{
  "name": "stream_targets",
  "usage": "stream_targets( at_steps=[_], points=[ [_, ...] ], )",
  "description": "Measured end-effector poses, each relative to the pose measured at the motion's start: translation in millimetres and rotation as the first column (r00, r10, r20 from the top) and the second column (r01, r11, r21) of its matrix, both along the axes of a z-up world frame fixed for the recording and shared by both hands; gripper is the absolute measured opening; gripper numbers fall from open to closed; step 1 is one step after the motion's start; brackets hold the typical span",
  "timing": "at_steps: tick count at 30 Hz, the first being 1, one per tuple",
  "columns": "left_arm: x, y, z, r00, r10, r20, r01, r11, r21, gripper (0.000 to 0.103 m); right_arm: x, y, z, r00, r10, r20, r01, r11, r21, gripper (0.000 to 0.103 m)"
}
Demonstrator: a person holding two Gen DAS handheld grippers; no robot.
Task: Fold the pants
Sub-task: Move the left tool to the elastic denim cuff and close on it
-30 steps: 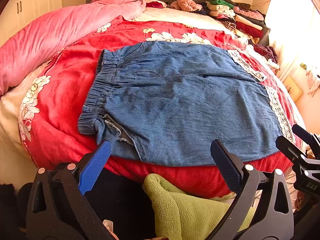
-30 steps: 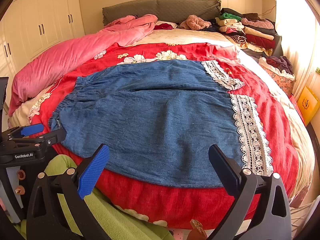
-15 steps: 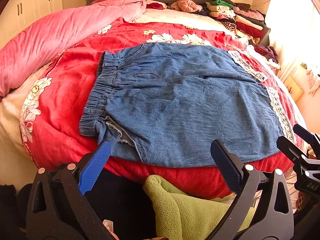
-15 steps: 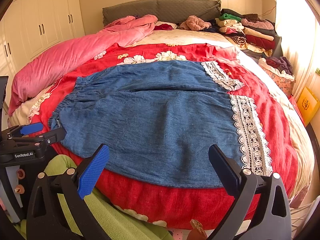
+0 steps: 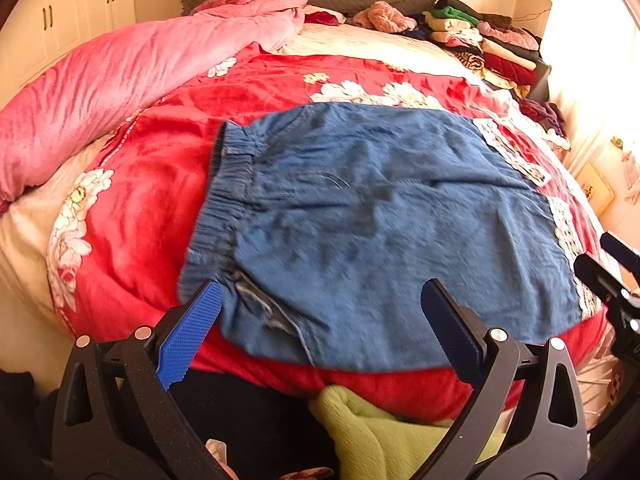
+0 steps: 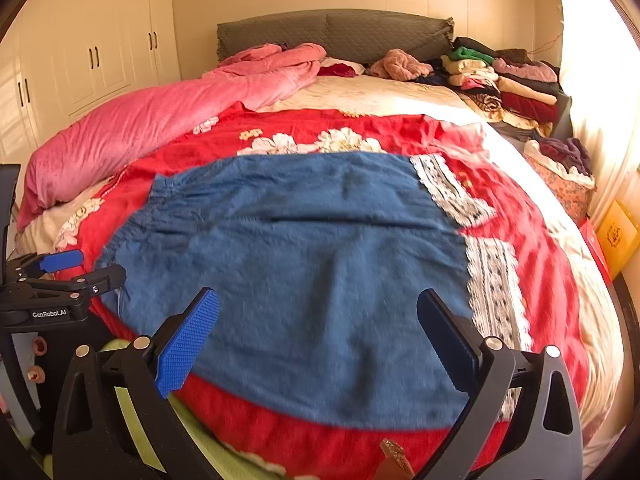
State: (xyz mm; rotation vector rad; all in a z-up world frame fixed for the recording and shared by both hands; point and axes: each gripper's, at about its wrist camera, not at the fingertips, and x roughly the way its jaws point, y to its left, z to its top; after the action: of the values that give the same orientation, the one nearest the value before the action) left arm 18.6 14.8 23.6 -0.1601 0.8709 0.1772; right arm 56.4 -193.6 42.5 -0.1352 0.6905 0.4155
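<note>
Blue denim pants (image 5: 380, 224) with an elastic waistband (image 5: 224, 196) on the left and white lace cuffs (image 6: 494, 280) on the right lie flat on a red floral bedspread (image 5: 160, 184). My left gripper (image 5: 320, 320) stands open over the near waist corner, its blue pad (image 5: 188, 334) at the hem's edge. My right gripper (image 6: 318, 328) is open above the near leg, close to the lace cuff. Neither holds cloth. Each gripper shows at the edge of the other's view: the right gripper (image 5: 612, 276) and the left gripper (image 6: 64, 276).
A pink duvet (image 5: 120, 80) is bunched along the bed's left side. Stacked folded clothes (image 6: 504, 80) sit at the far right by the grey headboard (image 6: 332, 32). A green fleece (image 5: 384, 432) lies below the bed's near edge. White wardrobes (image 6: 80, 60) stand on the left.
Both grippers have moved forward towards the pants; the cloth now sits lower and nearer between the fingers. The pants lie as before, and the current frames are motion-blurred.
</note>
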Motion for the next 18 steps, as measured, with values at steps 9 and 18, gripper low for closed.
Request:
stream_targets(
  at_steps=[9,18],
  points=[
    [38,44,16,0.998,0.054,0.010,-0.055,0.998,0.015,0.094,57,31,17,0.999,0.041,-0.005,-0.041,0.999,0.034,0.099],
    [95,81,18,0.999,0.037,-0.022,-0.038,0.999,-0.005,0.094,128,66,23,0.992,0.087,-0.090,-0.082,0.995,0.060,0.099]
  ],
)
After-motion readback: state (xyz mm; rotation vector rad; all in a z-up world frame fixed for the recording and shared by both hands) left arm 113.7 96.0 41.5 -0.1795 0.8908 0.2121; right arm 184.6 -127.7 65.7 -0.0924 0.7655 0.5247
